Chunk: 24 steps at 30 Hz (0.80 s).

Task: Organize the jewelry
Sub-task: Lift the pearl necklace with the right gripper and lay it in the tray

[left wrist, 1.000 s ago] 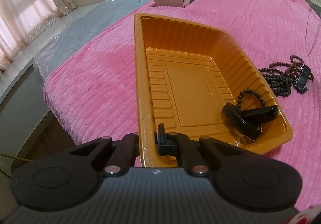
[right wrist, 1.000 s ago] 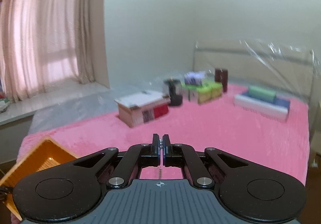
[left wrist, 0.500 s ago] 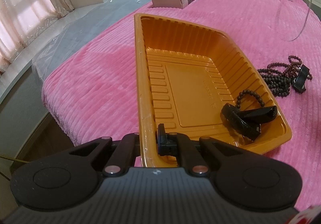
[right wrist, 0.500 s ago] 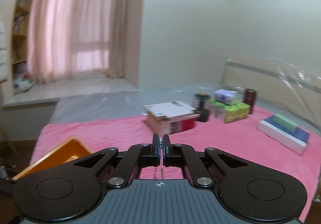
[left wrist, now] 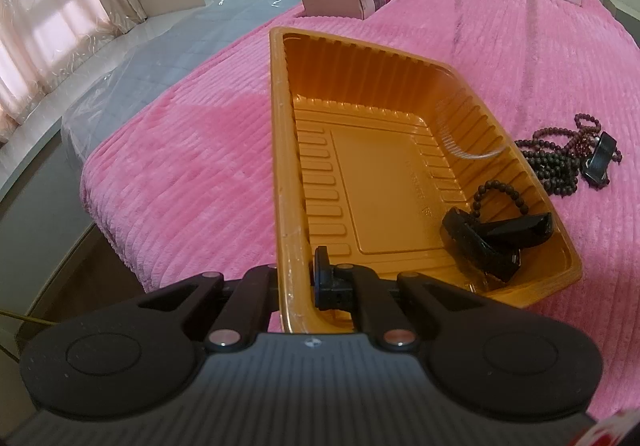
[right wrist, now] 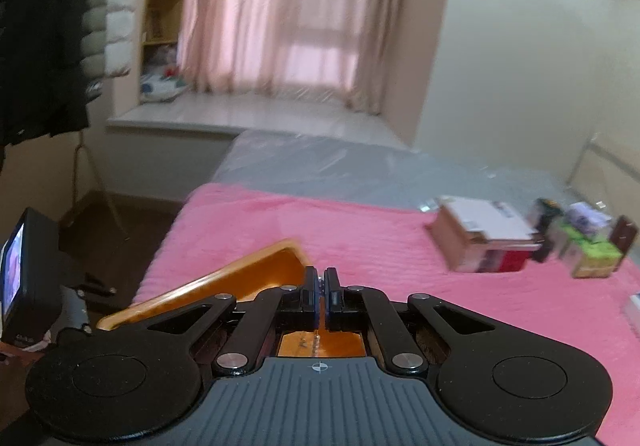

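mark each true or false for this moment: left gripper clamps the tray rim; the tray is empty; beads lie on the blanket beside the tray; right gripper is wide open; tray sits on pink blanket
1. The left gripper clamps the rim of the orange plastic tray. True.
2. The tray is empty. False: it holds black bangles and a small dark bead bracelet.
3. Dark bead strands lie on the blanket beside the tray. True.
4. The right gripper is wide open. False: its fingers are nearly together, pinching a thin chain.
5. The tray rests on a pink ribbed blanket. True.

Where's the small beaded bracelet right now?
Left wrist view: the small beaded bracelet lies inside the orange tray, near-right corner, against the black bangles.
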Tool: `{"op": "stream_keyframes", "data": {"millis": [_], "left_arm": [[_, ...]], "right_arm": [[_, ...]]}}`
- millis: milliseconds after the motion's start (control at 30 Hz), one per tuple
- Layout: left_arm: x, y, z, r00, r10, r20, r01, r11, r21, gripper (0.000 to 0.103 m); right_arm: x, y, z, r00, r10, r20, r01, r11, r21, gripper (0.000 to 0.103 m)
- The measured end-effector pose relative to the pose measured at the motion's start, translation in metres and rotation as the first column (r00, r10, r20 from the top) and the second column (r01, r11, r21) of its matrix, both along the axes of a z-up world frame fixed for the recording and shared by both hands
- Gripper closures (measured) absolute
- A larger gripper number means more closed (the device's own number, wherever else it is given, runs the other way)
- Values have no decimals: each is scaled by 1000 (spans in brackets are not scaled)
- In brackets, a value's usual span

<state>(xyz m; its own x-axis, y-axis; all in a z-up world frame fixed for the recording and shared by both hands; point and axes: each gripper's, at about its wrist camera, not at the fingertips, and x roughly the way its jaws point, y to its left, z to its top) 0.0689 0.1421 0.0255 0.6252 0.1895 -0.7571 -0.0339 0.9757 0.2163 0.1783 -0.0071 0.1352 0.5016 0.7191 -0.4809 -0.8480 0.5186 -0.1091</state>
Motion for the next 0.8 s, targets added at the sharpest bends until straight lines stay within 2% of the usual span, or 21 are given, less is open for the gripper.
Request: {"op": "stream_keyframes", "data": {"millis": [100, 333, 533, 667, 700, 733, 767, 800], "left_arm": [[-1, 1, 0, 1000, 1, 2, -1, 1000, -4, 100], [0, 1, 0, 1000, 4, 1, -4, 1000, -7, 101], [1, 2, -1, 1000, 7, 0, -7, 1000, -13, 101], [0, 2, -1, 1000, 8, 2, -8, 1000, -15, 101], [0, 2, -1, 1000, 8, 2, -8, 1000, -14, 101], [0, 2, -1, 1000, 8, 2, -8, 1000, -14, 101], [0, 2, -1, 1000, 7, 2, -6, 1000, -15, 101], [0, 2, -1, 1000, 6, 2, -6, 1000, -14, 101]], "right_arm": [[-1, 18, -15, 999, 37, -21, -38, 999, -21, 101], [5, 39, -40, 974, 141, -179, -148, 989, -25, 101], [7, 41, -47, 973, 141, -182, -150, 988, -41, 101], [9, 33, -46, 979, 114, -169, -119, 993, -21, 100], [10, 28, -44, 981, 99, -164, -103, 995, -11, 97], [11, 22, -44, 983, 81, -162, -82, 997, 0, 86], [12, 14, -42, 984, 66, -165, -65, 998, 13, 70], [13, 6, -41, 984, 49, -169, -44, 999, 33, 63]]}}
